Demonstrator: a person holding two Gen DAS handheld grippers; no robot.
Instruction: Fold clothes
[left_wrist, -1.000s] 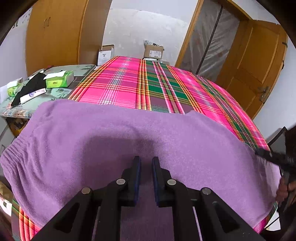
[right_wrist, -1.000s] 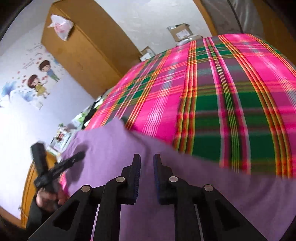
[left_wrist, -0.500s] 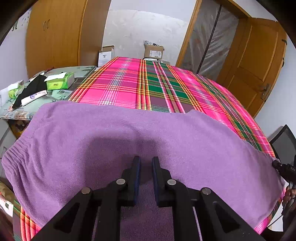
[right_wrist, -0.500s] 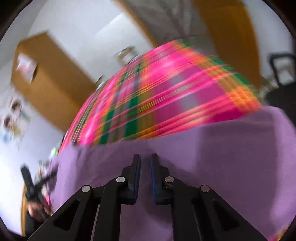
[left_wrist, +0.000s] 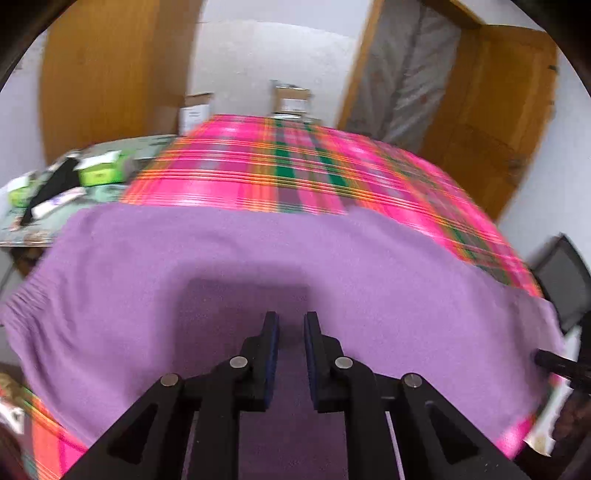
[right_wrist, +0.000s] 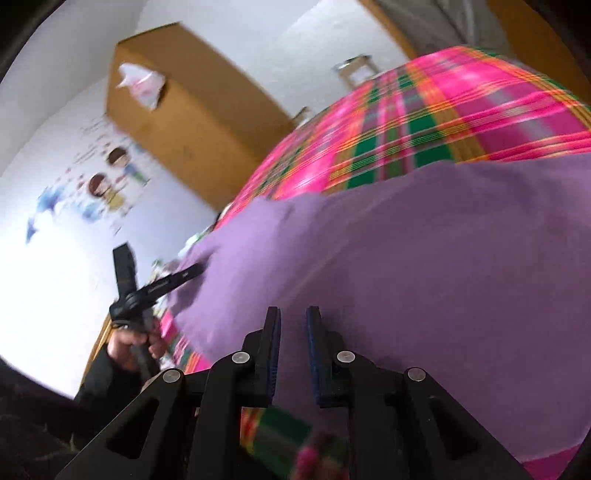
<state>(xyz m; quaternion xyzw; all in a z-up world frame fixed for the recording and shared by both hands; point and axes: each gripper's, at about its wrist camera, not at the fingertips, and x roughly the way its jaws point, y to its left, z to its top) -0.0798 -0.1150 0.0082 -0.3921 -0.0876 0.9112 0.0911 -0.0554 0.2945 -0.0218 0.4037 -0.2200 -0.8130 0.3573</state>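
Observation:
A purple fleece garment (left_wrist: 258, 258) lies spread flat across the near end of the bed, with its gathered waistband (left_wrist: 26, 299) at the left. My left gripper (left_wrist: 291, 317) hovers just above the cloth; its jaws stand a narrow gap apart with nothing between them. In the right wrist view the same garment (right_wrist: 406, 240) fills the middle, and my right gripper (right_wrist: 293, 312) hangs over its near edge. Its jaws are opening, and no cloth is between them. The left gripper (right_wrist: 197, 268) shows at that view's left, held in a hand (right_wrist: 129, 343). The right gripper's tip (left_wrist: 541, 357) pokes in at the left wrist view's right edge.
The pink and green plaid bed cover (left_wrist: 295, 166) runs back to cardboard boxes (left_wrist: 291, 99) at the wall. A side table (left_wrist: 92, 203) on the left holds green tissue boxes (left_wrist: 99, 171). A wooden door (left_wrist: 491, 122) and a black chair (left_wrist: 565, 284) are on the right.
The right gripper swung sideways along the garment's near edge, narrowing and then widening its jaws. The left gripper shifted a little across the cloth; its narrow gap is unchanged.

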